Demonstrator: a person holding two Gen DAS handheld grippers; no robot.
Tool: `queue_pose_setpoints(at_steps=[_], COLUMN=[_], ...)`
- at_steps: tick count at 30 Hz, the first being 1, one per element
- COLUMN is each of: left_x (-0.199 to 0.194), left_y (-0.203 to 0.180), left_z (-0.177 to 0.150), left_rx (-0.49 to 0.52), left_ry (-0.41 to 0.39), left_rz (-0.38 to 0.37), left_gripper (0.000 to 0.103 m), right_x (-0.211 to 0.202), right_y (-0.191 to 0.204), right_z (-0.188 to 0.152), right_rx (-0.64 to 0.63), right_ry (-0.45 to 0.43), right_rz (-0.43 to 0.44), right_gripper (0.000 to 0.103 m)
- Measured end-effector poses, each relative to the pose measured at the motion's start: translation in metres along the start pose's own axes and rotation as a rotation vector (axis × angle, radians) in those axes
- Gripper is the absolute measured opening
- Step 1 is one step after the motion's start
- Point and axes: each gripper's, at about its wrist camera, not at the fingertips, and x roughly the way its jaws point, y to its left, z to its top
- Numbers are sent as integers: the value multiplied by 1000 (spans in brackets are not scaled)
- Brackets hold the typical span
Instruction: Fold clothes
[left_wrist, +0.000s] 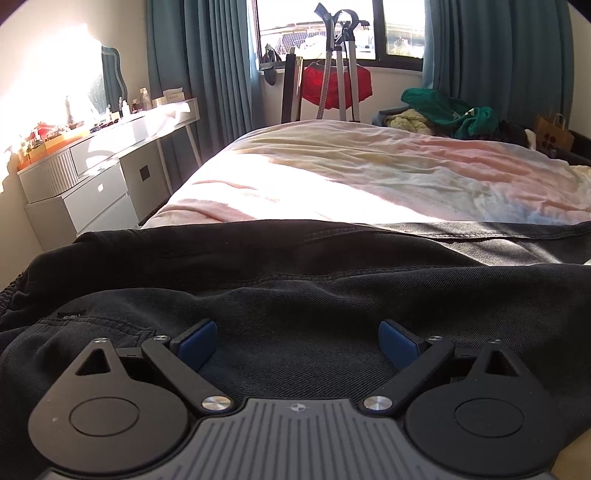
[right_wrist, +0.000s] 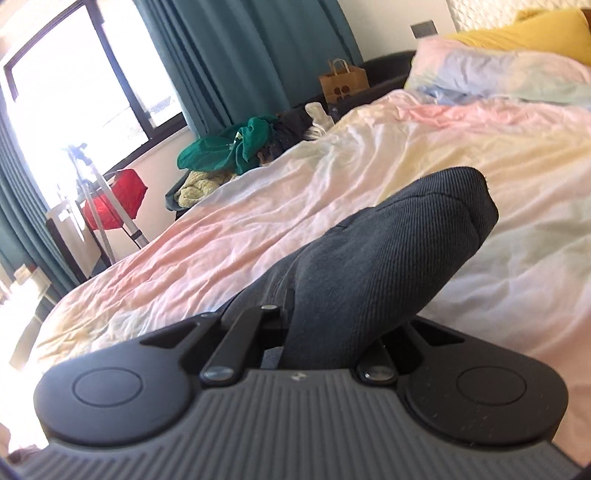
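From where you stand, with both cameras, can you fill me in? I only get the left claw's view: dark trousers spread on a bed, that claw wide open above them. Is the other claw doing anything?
Observer: Yes. The right claw is shut on a bunched corner of dark fabric, lifted above the bed sheet.
Operator: Is it the same garment?
Observer: I cannot tell; the right view shows only that raised fold, ribbed in texture.
Operator: What lies past it?
Observer: A pastel pillow with a yellow one behind it, at the head of the bed.
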Motion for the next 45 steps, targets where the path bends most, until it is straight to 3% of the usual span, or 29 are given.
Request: queue_pose_setpoints(at_steps=[5,9,12,15,17,20,23,25,29,31,34,38,40,42,43,45], left_x=[-5,-13,-23,-38,-45,-55,-57,-56,-59,-61,-64,-69,-70,-71,-72,-73], left_y=[11,29,43,57,66,81,86,86,78,74,66,60,58,58,58,56], left_z=[8,17,22,23,25,28,27,26,25,25,23,19,19,19,20,18], left_rx=[-55,-149,-227,-281,-313,-349,-361,-370,-367,-359,-336,-305,-294,-273,-262,-250], left_ry=[-14,-42,-51,-80,-83,-111,-112,-99,-113,-125,-149,-171,-171,-176,-178,-178], left_rz=[-31,-70,-77,-80,-81,-84,-67,-84,-136,-154,-169,-166,-171,-164,-161,-159], left_gripper=[95,95,95,95,95,95,95,95,95,95,95,95,95,95,95,95], right_x=[-19,-51,-87,-115,-125,-124,-114,-113,-126,-137,-129,-124,-122,-123,-125,-129], right_y=[55,118,177,229,251,264,270,271,272,270,273,273,269,264,262,258], right_z=[10,10,-16,-68,-116,-186,-241,-251,-226,-232,-245,-231,-220,-214,-212,-208], right_rx=[-220,-419,-608,-827,-937,-1030,-1172,-1219,-1074,-1053,-1036,-917,-811,-732,-702,-643], right_ry=[-74,-164,-250,-299,-274,-147,-9,-27,-12,-9,37,97,163,228,257,314], right_rz=[1,57,160,287,366,457,466,444,502,546,538,566,613,649,662,686], right_gripper=[10,10,10,10,10,11,11,12,12,13,15,18,31,70,82,81])
